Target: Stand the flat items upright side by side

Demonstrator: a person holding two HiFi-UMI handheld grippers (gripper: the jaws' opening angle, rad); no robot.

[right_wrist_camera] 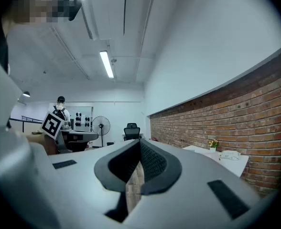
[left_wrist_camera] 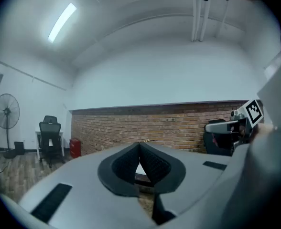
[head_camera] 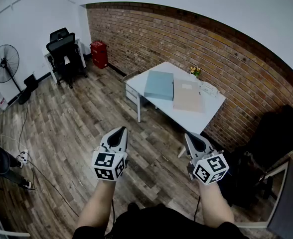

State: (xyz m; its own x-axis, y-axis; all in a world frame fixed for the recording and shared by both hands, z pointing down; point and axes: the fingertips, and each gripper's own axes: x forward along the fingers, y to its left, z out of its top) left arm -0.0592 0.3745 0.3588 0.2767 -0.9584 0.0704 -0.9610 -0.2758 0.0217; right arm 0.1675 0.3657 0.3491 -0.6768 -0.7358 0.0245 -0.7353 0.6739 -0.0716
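**Both grippers shut and empty; flat items lie on the far table**

1. Left gripper (head_camera: 118, 132): held level above the wooden floor (head_camera: 72, 123), at 7 o'clock in the head view. The left gripper view shows its jaws closed tip to tip, with nothing between the pads.

2. Right gripper (head_camera: 194, 138): held level at 5 o'clock in the head view, beside the left one but apart from it. The right gripper view shows its jaws pressed together, also with nothing between them.

3. Task items: a blue-grey flat item (head_camera: 159, 85) and a beige flat item (head_camera: 188, 96) lie face down on the white table (head_camera: 184, 117), at 12 to 1 o'clock ahead of the grippers and well apart from both.
   - The blue-grey item lies at 9 o'clock of the beige one, just beside it.
   - Neither item stands upright.

4. Table surroundings:
   - A small flower pot (head_camera: 195, 71) sits at the table's far edge, near the brick wall (head_camera: 221, 59).
   - At 10 o'clock, well apart from the table, stand a black office chair (head_camera: 62, 48), a red cabinet (head_camera: 99, 54) and a pedestal fan (head_camera: 3, 63).
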